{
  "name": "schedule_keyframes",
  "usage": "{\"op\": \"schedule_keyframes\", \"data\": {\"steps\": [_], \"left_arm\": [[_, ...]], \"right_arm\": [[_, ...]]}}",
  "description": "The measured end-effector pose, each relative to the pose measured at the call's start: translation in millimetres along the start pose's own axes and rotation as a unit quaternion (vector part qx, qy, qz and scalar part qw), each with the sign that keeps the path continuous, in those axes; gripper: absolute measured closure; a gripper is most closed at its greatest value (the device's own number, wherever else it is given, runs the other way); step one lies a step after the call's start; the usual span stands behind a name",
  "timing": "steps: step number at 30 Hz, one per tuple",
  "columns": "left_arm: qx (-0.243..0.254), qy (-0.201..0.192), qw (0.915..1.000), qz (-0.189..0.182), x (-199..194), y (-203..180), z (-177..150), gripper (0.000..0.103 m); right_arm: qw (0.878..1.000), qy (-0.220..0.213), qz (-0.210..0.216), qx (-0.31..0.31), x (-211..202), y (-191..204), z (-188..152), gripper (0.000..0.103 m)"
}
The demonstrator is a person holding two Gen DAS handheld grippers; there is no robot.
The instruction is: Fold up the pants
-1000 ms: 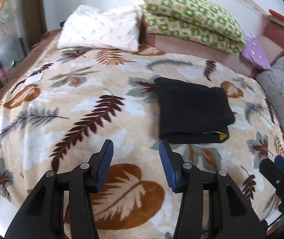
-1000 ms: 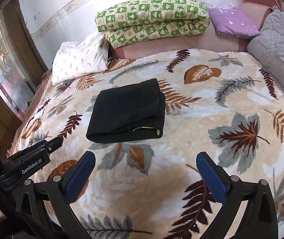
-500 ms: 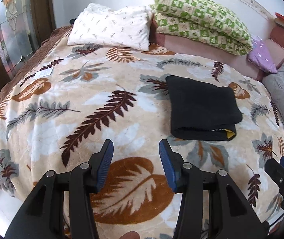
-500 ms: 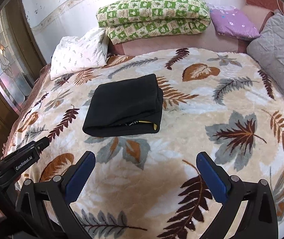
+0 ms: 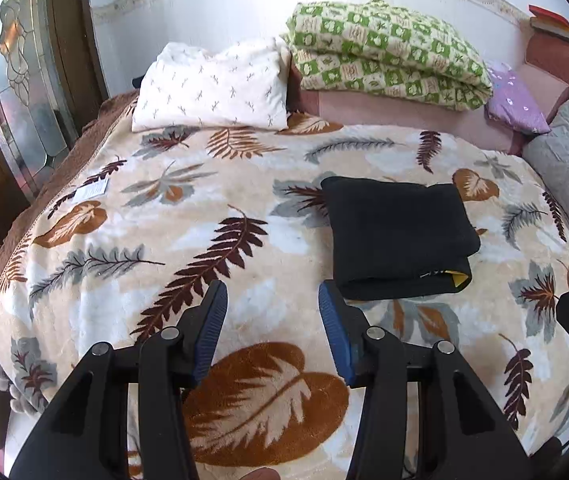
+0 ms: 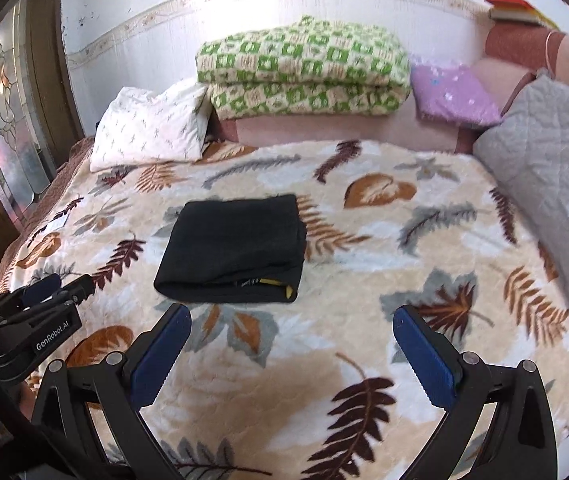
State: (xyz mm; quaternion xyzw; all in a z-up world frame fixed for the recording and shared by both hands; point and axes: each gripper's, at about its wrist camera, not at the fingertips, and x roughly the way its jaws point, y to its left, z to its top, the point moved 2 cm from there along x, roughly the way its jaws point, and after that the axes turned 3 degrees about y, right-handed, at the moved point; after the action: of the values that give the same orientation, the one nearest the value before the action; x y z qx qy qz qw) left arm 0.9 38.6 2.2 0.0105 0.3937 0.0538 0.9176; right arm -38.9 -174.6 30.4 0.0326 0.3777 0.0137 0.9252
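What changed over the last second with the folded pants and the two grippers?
Both grippers drew back and up from the bed: more of the wall and window shows in each view now. Nothing was grasped or released. The folded black pants lie unmoved on the leaf blanket; left gripper and right gripper stay open, empty.

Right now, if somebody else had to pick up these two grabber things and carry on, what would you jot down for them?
Left gripper: open, holding nothing, above the leaf-print blanket.
Right gripper: open wider, also holding nothing, above the blanket.
Pants: black, lying folded into a compact rectangle near the middle of the bed, touched by neither gripper. A bit of yellow shows at the near open edge.
Done: the folding looks finished; the layers lie flat and fairly square.
Left: probably nothing but tidying. If you like, tuck the yellow bit in or square up the near edge.
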Motion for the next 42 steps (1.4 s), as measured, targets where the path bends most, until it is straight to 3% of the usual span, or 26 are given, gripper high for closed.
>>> {"op": "schedule_keyframes", "data": {"steps": [6,16,30,42], "left_arm": [[0.002,0.02,0.9997,-0.011,5.2,-7.0,-6.2,0.057],[0.037,0.012,0.9991,-0.018,-4.9,-28.6,-16.7,0.057],[0.037,0.027,0.998,-0.044,-6.6,-32.8,-21.4,0.057],[0.039,0.002,0.9979,-0.051,-11.0,-33.3,-19.0,0.057]], "right_arm": [[1.0,0.001,-0.008,-0.004,-2.0,-2.8,-6.4,0.001],[1.0,-0.001,-0.013,0.002,-9.8,-11.0,-11.0,0.001],[1.0,-0.001,-0.009,-0.001,-12.4,-9.3,-13.3,0.001],[1.0,0.008,-0.002,0.003,-5.7,-10.7,-14.8,0.001]]}}
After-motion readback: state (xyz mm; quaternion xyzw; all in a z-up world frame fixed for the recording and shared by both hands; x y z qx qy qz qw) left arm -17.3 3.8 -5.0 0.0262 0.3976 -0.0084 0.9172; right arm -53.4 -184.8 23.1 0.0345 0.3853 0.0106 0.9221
